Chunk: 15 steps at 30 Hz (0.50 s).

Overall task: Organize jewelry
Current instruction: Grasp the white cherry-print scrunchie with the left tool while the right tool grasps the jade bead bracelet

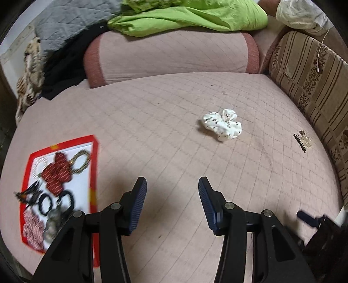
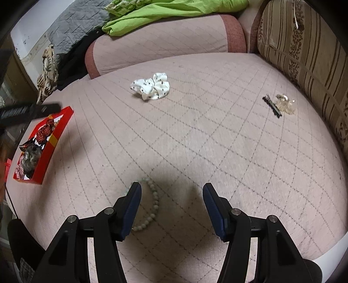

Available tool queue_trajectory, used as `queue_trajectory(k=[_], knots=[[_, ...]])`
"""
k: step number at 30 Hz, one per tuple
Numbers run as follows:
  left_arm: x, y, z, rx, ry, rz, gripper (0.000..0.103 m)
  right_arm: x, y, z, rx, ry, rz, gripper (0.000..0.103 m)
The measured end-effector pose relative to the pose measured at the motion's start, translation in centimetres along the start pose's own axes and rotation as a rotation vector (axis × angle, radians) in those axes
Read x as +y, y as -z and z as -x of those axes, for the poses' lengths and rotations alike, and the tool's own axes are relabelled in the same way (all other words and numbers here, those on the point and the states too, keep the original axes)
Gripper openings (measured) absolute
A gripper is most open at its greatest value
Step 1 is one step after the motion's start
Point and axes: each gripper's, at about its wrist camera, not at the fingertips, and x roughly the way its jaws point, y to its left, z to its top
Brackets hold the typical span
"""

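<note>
A red box [image 1: 95, 165] lies at the left on the pink quilted bed, holding scrunchies, hair ties and clips; it also shows in the right wrist view [image 2: 54, 139]. A white dotted scrunchie [image 1: 223, 126] [image 2: 152, 87] lies mid-bed. A black hair clip [image 1: 299, 142] [image 2: 272, 106] and a clear claw clip [image 1: 306, 139] [image 2: 286, 104] lie at the right. A pale bead bracelet [image 2: 152, 204] lies just by the right gripper's left finger. My left gripper [image 1: 171, 196] is open and empty above the bed. My right gripper [image 2: 171, 200] is open and empty.
A pink bolster [image 1: 169, 56] lies at the back under green cloth [image 1: 191, 15]. A striped brown cushion [image 1: 315, 82] lines the right side. Grey quilt and dark clothes pile at the back left [image 1: 65, 28]. The right gripper's tip [image 1: 308, 217] shows at the lower right.
</note>
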Motion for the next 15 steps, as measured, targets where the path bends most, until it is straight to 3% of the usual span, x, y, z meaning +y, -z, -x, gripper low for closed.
queue_trajectory(k=[15], knots=[[-3.3,-5.8,-7.3,0.013,0.091,0.055,0.051,1.9,1.3,-2.0,-0.01,0.012,0.139,0.063]])
